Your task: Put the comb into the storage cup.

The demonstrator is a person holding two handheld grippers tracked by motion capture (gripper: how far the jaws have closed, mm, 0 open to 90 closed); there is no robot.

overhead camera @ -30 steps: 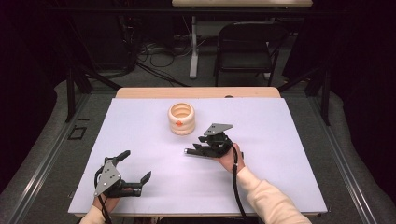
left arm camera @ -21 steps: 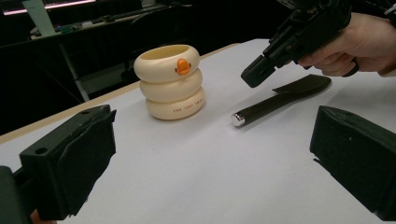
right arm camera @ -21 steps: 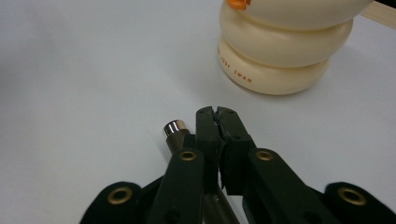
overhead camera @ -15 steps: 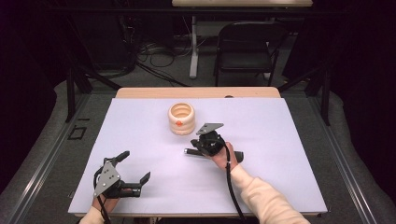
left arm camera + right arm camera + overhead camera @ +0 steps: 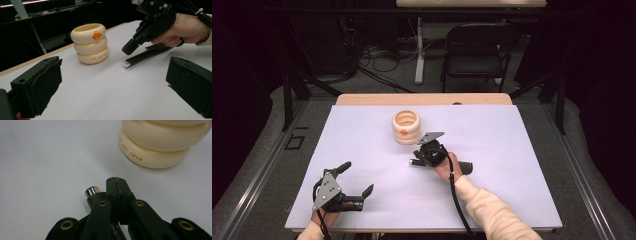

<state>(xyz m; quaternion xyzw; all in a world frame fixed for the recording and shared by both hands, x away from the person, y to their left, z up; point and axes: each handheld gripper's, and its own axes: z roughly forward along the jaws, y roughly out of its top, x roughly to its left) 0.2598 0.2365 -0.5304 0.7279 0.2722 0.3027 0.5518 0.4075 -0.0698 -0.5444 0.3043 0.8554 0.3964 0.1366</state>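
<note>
A cream cup [image 5: 406,126] shaped like three stacked rings, with an orange mark on its top ring, stands at the middle back of the white table [image 5: 522,150]. Just in front of it a dark pen-like rod [image 5: 147,56] with a silver tip [image 5: 92,192] lies flat on the table. My right gripper [image 5: 418,158] hovers low over that rod, tilted down, its jaws pressed together with nothing between them [image 5: 116,183]. The rod passes beneath and beside the jaws. My left gripper [image 5: 359,177] rests near the front left edge, open and empty, facing the cup [image 5: 90,43].
A dark chair [image 5: 474,50] and cables on the floor lie beyond the table's wooden far edge [image 5: 422,99]. A sleeve and forearm [image 5: 492,215] cross the front right of the table.
My right gripper has shifted left, closer to the front of the cup, and now sits over the rod. The left gripper has stayed where it was.
</note>
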